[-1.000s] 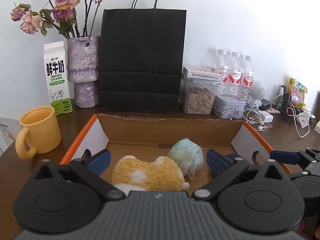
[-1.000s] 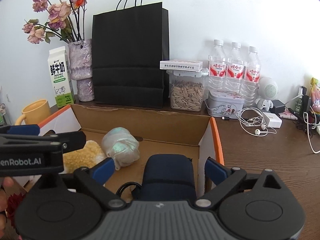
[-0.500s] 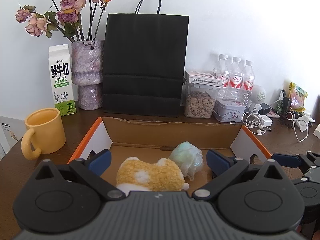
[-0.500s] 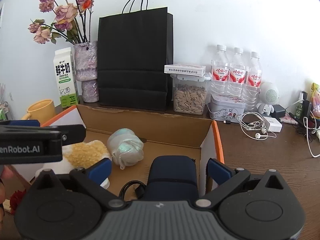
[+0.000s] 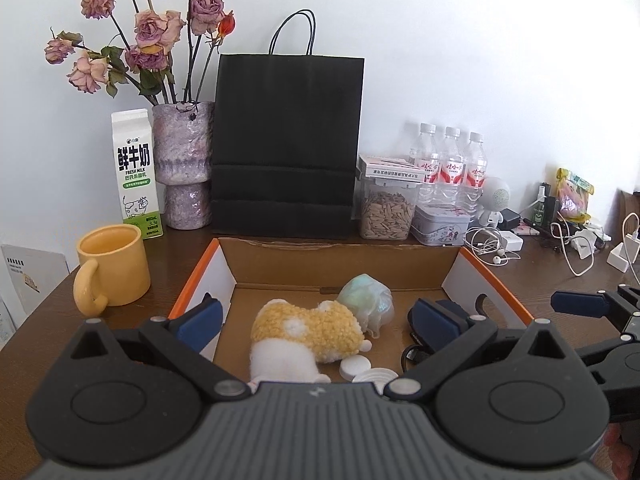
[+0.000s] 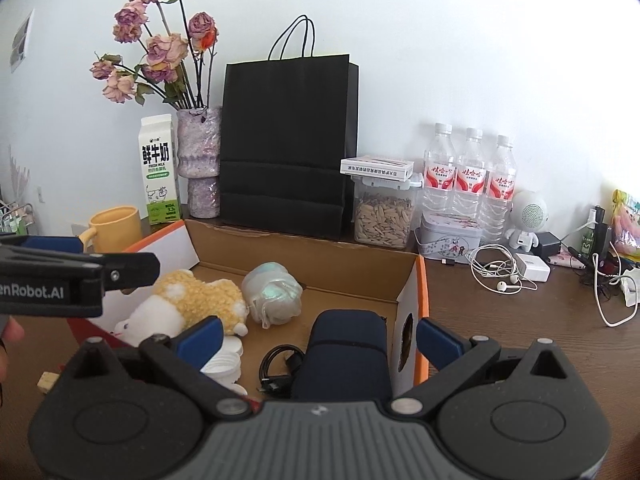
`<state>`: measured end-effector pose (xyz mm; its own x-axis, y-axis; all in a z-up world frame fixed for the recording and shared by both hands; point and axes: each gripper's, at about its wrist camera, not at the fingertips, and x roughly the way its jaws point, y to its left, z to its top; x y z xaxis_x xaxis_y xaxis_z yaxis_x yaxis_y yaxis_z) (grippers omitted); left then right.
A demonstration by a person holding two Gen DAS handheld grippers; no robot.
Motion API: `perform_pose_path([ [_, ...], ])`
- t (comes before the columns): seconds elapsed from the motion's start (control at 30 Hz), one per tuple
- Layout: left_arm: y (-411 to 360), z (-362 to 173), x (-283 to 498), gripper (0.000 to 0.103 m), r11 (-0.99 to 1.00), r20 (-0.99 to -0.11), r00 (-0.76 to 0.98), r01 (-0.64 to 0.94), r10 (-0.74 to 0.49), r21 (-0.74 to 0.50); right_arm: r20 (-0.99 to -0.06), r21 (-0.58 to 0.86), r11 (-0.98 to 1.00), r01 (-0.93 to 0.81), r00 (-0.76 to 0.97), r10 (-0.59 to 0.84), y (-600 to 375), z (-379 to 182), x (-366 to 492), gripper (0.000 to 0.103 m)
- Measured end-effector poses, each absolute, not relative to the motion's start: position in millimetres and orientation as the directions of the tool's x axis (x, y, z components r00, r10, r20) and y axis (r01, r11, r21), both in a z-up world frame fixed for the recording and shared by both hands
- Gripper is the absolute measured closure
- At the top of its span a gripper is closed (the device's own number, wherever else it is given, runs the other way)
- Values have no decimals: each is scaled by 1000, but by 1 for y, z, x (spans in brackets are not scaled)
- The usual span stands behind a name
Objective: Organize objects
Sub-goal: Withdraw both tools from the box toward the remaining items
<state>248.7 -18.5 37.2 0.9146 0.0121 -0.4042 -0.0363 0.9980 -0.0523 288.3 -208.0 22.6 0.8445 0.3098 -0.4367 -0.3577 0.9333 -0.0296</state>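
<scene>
Both held wide open, empty: left hand-held gripper [image 5: 316, 318] and right hand-held gripper [image 6: 318, 338], poised over the near edge of an open cardboard box [image 5: 340, 258] on the brown tabletop [image 6: 520, 332]. Inside the box: yellow-and-white plush toy [image 5: 308, 330] at left, pale wrapped bundle [image 5: 366, 304] just beside it, dark blue case [image 6: 348, 344] at right, black cable [image 6: 280, 364], white caps [image 5: 354, 368] nearest. Yellow mug [image 5: 114, 268] left of the box.

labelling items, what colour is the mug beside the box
Yellow ceramic mug, clearest in the left wrist view.
</scene>
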Motion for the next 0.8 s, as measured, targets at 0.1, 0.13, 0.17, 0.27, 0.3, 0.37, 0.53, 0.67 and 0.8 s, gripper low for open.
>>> perform_pose_path([
  [0.1,-18,38,235,0,998,-404,915,-29,5,-53,-430,-38,931,-362,847,312,-213,24,272,0],
  [0.13,-18,38,230,0,998,-405,914,-26,2,-52,-427,-40,931,-363,848,313,-214,24,267,0],
  [0.17,-18,37,225,0,998,-407,913,-23,0,-51,-425,-42,930,-364,849,313,-216,24,262,0],
  [0.27,-20,36,214,0,999,-414,910,-13,-6,-44,-425,-45,929,-368,849,315,-221,24,247,0],
  [0.3,-21,35,210,0,999,-417,909,-11,-7,-41,-427,-45,928,-369,847,316,-222,23,243,0],
  [0.37,-22,34,201,0,999,-422,907,-5,-10,-35,-431,-45,927,-373,844,319,-225,21,233,0],
  [0.53,-22,28,183,0,999,-438,899,-1,-14,-35,-449,-41,925,-379,834,321,-230,13,210,0],
  [0.67,-22,20,169,0,1000,-462,887,6,-18,-28,-466,-34,923,-384,823,325,-234,6,193,0],
  [0.8,-21,10,156,0,1000,-494,869,14,-23,-23,-480,-26,924,-381,816,323,-239,-1,179,0],
])
